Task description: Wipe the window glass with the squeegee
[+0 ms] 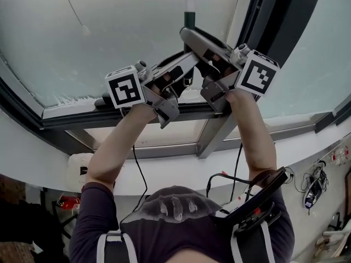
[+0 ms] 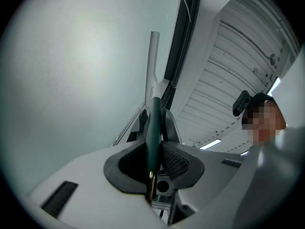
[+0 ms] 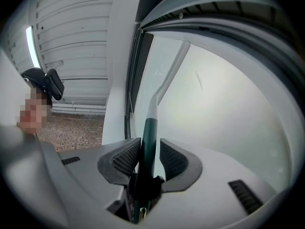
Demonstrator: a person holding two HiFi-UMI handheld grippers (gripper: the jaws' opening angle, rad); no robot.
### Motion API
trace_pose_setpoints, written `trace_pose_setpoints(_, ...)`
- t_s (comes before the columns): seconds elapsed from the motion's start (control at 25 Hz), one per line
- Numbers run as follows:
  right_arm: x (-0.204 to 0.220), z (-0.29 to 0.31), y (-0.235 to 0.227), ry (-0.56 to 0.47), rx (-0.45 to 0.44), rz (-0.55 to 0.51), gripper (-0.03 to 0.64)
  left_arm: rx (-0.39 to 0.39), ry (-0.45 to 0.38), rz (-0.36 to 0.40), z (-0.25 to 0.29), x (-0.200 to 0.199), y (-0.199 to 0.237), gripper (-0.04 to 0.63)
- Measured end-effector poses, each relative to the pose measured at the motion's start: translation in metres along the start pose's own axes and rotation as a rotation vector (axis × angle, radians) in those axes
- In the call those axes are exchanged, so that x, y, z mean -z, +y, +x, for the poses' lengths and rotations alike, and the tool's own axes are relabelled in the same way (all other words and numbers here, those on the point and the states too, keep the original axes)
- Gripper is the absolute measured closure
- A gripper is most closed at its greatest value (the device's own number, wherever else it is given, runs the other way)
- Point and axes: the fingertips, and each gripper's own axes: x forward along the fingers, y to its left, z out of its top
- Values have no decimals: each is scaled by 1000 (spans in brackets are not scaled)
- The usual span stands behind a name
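Two sets of ribbed black pads are clamped on one squeegee [image 3: 150, 130]: the left gripper [image 2: 153, 148] and right gripper [image 3: 148, 150] both pinch its slim dark-green handle. Beyond the jaws the round shaft turns pale grey, rising along the smooth, frosted window glass [image 2: 71, 80].

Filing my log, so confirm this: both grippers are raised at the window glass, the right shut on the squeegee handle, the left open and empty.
Wrong on the left gripper: the left gripper view shows its jaws shut on the squeegee handle too, not open and empty. The rest stands: both are raised at the window glass, the right gripper shut on the handle.
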Motion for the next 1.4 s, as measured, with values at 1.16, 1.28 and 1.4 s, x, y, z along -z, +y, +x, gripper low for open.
trace_pose_setpoints(1.16, 118, -39, 10, 49, 14, 156, 495, -92, 4, -63, -82, 93, 16, 502)
trace_pose_setpoints(1.28, 118, -41, 5, 48, 13, 175, 495, -103, 7, -77, -81, 94, 21, 502)
trace_pose_setpoints(1.4, 125, -43, -2, 53, 14, 192, 495, -112, 2, -99, -84, 100, 28, 502)
